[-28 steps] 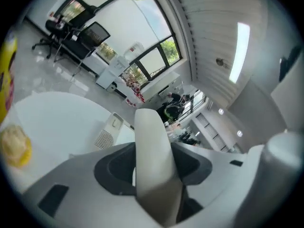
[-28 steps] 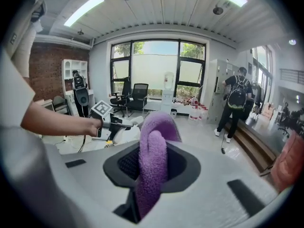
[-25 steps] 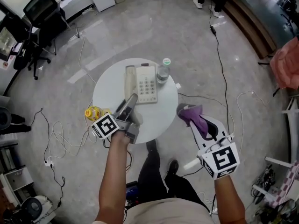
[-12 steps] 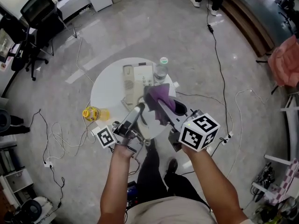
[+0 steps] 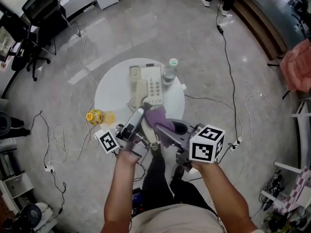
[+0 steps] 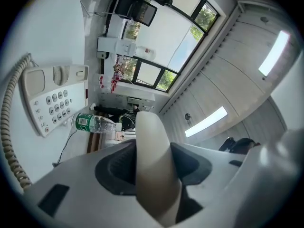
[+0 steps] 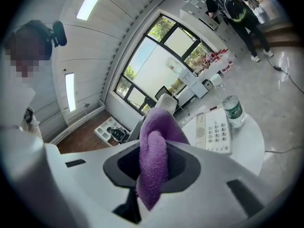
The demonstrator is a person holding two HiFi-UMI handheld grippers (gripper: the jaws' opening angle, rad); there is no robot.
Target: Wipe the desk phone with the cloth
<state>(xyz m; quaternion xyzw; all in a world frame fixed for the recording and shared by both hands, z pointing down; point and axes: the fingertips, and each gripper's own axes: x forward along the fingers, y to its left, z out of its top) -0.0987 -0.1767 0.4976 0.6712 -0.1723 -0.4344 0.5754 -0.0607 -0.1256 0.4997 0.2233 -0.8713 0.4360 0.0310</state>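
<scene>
The cream desk phone base [image 5: 154, 85] lies on the round white table [image 5: 114, 93], its cradle bare in the left gripper view [image 6: 53, 98]. My left gripper [image 5: 138, 113] is shut on the cream handset [image 5: 139, 93], held tilted above the base's near left side; the handset [image 6: 154, 165] fills its jaws. The coiled cord [image 6: 8, 141] trails down the left edge. My right gripper [image 5: 165, 126] is shut on a bunched purple cloth [image 5: 156, 116], close beside the handset's right. The cloth [image 7: 153, 160] stands up between the jaws, with the phone base [image 7: 217, 129] beyond it.
A water bottle [image 5: 169, 73] stands at the phone's far right corner. A yellow object [image 5: 96, 116] lies on the floor left of the table. Cables [image 5: 228, 57] run over the floor. A black office chair [image 5: 43, 13] stands far left.
The right gripper swung the cloth in from the right to the middle, beside the left gripper. The left gripper lifted the handset off the base and rolled.
</scene>
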